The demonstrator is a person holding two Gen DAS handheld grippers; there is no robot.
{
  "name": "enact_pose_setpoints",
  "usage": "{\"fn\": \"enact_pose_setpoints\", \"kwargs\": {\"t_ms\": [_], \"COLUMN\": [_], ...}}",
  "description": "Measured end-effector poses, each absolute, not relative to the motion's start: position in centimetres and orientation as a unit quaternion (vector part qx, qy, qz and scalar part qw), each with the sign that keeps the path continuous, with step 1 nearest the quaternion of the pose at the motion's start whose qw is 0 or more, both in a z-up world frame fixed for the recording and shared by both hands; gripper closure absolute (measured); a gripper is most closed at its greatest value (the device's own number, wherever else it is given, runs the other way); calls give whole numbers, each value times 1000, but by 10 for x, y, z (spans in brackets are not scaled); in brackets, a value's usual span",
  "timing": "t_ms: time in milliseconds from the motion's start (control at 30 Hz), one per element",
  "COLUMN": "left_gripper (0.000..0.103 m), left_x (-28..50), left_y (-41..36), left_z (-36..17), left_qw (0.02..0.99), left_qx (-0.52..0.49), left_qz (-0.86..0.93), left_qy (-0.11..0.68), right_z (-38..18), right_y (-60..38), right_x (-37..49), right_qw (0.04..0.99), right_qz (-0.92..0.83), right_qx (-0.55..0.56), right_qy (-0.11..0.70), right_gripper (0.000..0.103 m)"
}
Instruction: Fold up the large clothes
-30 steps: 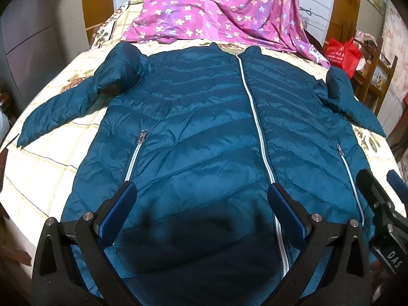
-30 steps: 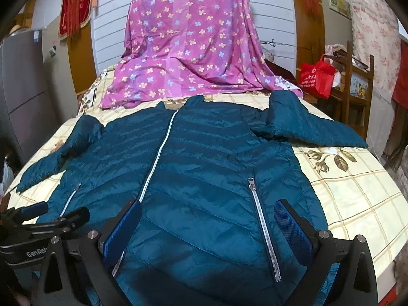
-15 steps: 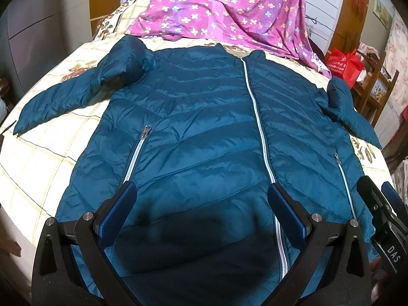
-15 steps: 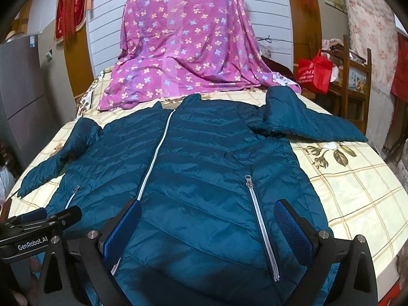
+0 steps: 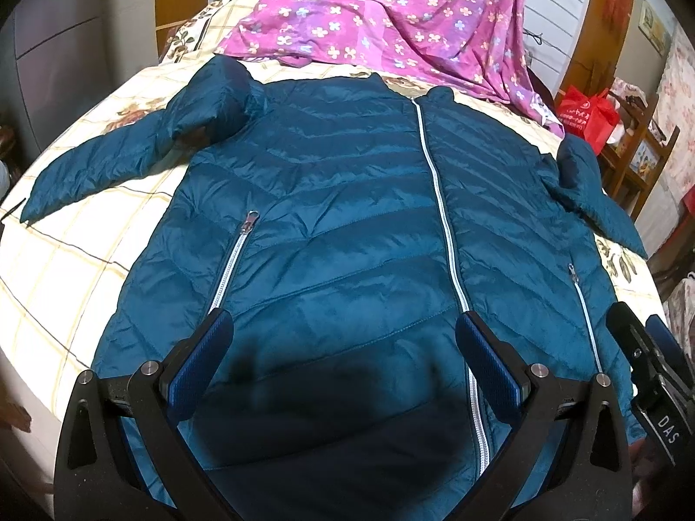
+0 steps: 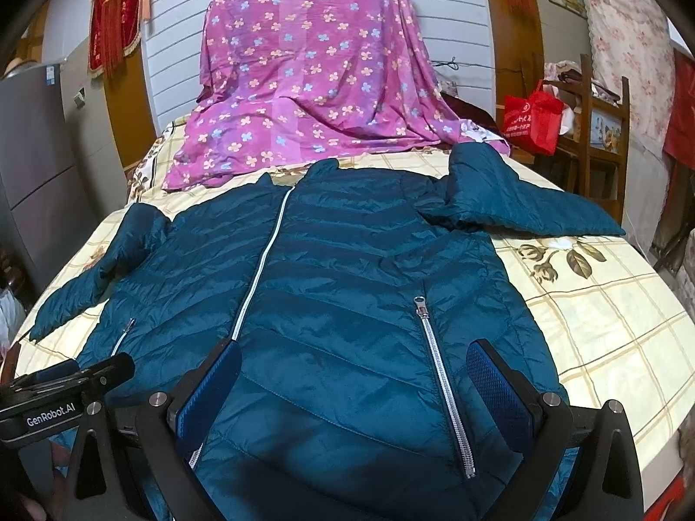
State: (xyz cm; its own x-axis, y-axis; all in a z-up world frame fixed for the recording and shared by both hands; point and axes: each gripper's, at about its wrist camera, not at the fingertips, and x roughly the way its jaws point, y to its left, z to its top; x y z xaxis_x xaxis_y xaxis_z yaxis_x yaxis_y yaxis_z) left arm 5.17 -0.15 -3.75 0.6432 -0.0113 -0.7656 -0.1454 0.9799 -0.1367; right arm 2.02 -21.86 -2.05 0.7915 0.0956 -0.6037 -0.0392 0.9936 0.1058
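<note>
Since a second before, both tongs had crept forward over the hem, so the teal quilted puffer jacket filled more of each view; the jacket itself had not shifted. It lay flat, front up and zipped shut, on the bed with the cream checked floral sheet, both sleeves spread out to the sides. The left tongs hung wide apart above the lower left panel, gripping nothing. The right tongs stood just as wide above the lower right panel, also empty. I counted one jacket, two sleeves and three silver zippers: one long centre zipper and two slanted pocket zippers. The shell looked glossy and puffy, stitched in shallow chevron rows. One magenta flower-print cloth draped down over the head of the bed, beyond the collar.
</note>
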Motion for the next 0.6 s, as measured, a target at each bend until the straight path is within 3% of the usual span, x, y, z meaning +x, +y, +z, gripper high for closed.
{"fn": "enact_pose_setpoints", "kwargs": {"t_ms": [600], "left_gripper": [0], "left_x": [51], "left_y": [-2], "left_z": [-36], "left_qw": [903], "left_qx": [-95], "left_qz": [42], "left_qy": [416], "right_z": [-22], "right_y": [-222], "right_x": [21], "right_qw": [945], "right_qz": [27], "right_qx": [52], "right_qy": [322], "right_gripper": [0]}}
